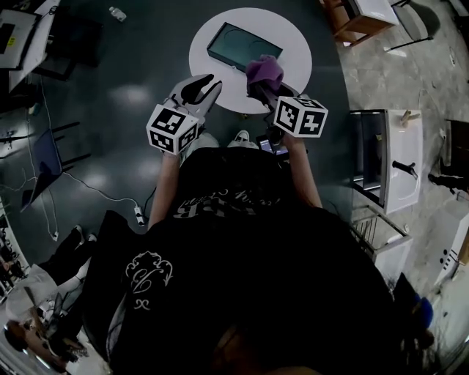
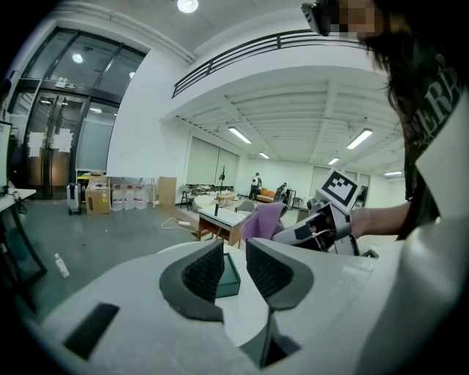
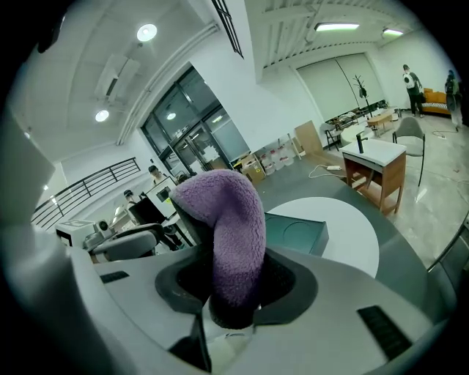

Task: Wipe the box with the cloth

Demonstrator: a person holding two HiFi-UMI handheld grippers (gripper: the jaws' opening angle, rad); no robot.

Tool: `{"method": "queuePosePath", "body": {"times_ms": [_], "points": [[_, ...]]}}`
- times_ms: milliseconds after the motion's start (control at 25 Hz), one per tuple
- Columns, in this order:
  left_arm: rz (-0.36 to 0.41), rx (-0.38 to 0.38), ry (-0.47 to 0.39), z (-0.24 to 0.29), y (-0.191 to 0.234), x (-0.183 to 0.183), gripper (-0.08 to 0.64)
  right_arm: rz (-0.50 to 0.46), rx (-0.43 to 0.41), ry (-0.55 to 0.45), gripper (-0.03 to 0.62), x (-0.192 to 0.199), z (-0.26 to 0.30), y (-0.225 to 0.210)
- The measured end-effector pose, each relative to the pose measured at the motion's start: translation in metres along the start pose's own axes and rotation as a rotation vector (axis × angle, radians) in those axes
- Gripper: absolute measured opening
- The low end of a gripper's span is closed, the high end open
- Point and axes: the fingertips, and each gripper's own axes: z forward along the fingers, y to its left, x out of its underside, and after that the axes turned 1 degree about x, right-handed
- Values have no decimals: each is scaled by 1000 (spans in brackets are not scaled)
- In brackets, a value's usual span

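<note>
A dark green flat box (image 1: 238, 46) lies on the round white table (image 1: 293, 44), toward its far left. A purple fleecy cloth (image 1: 264, 69) hangs over the table's near edge with my right gripper (image 1: 261, 88) shut on it. In the right gripper view the cloth (image 3: 227, 227) stands up between the jaws, with the box (image 3: 297, 234) behind it on the table (image 3: 348, 234). My left gripper (image 1: 201, 86) hovers at the table's near left edge, open and holding nothing. In the left gripper view the box (image 2: 229, 277) shows through the gap of the left gripper (image 2: 234, 258), with the cloth (image 2: 262, 220) to the right.
A white sink cabinet (image 1: 392, 157) stands to the right, and a wooden desk (image 1: 363, 18) at the far right. A chair with cables (image 1: 47, 157) is at the left, and a bottle (image 1: 117, 13) lies on the floor. Seated people (image 1: 37, 293) are at the lower left.
</note>
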Motion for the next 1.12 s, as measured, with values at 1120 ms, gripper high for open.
{"method": "queuePosePath", "body": {"times_ms": [1120], "points": [[99, 319, 108, 60, 139, -17, 104, 55, 222, 92, 110, -58, 179, -25]]}}
